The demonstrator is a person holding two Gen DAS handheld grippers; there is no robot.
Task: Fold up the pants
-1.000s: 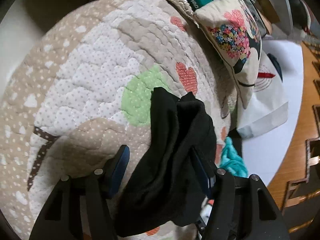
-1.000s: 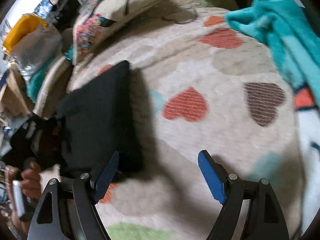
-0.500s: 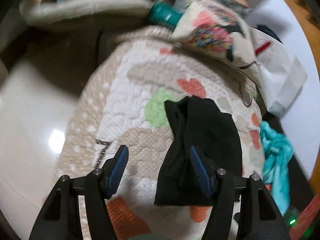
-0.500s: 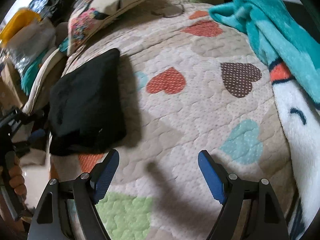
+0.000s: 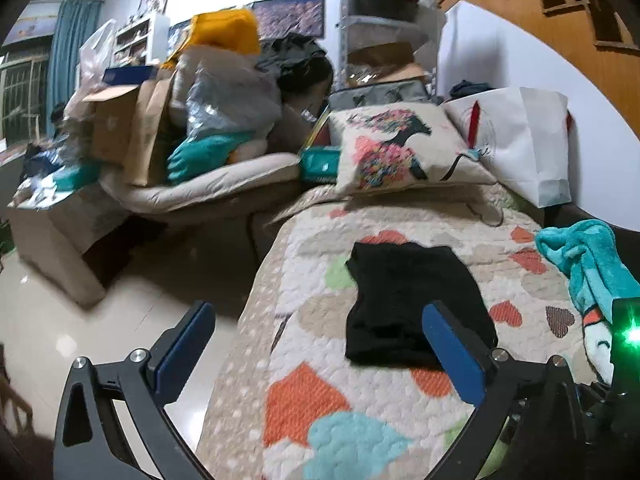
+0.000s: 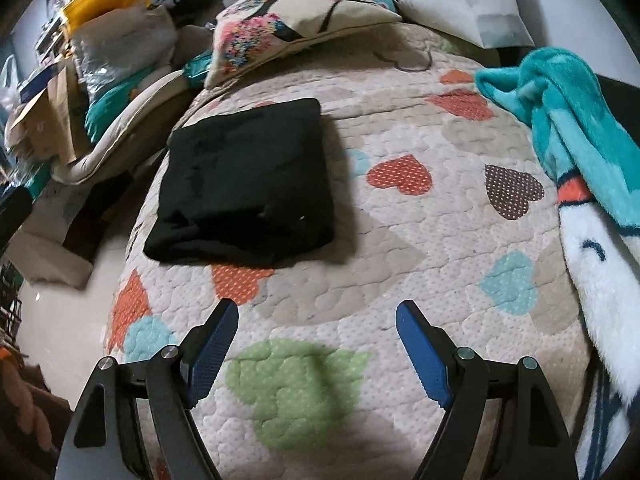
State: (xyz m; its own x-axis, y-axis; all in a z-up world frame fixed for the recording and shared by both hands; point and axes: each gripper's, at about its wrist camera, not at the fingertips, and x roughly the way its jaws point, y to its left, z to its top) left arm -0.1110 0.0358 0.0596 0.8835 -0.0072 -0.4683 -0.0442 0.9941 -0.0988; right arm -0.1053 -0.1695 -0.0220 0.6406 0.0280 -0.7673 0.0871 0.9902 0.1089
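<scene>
The black pants (image 5: 408,300) lie folded in a compact rectangle on the heart-patterned quilt (image 5: 360,408), near its left edge. They also show in the right wrist view (image 6: 244,184). My left gripper (image 5: 320,316) is open and empty, held back from the pants and above the quilt's edge. My right gripper (image 6: 316,320) is open and empty, above the quilt (image 6: 400,264) in front of the pants and apart from them.
A printed cushion (image 5: 396,148) and a white bag (image 5: 528,140) lie at the quilt's far end. A teal fleece blanket (image 6: 568,108) lies on the right. Boxes and bags (image 5: 168,112) are piled on a cream mattress to the left. Tiled floor (image 5: 80,328) lies left of the quilt.
My left gripper let go of the pants and pulled back and up. The pants now lie folded flat on the quilt. My right gripper also drew back from them.
</scene>
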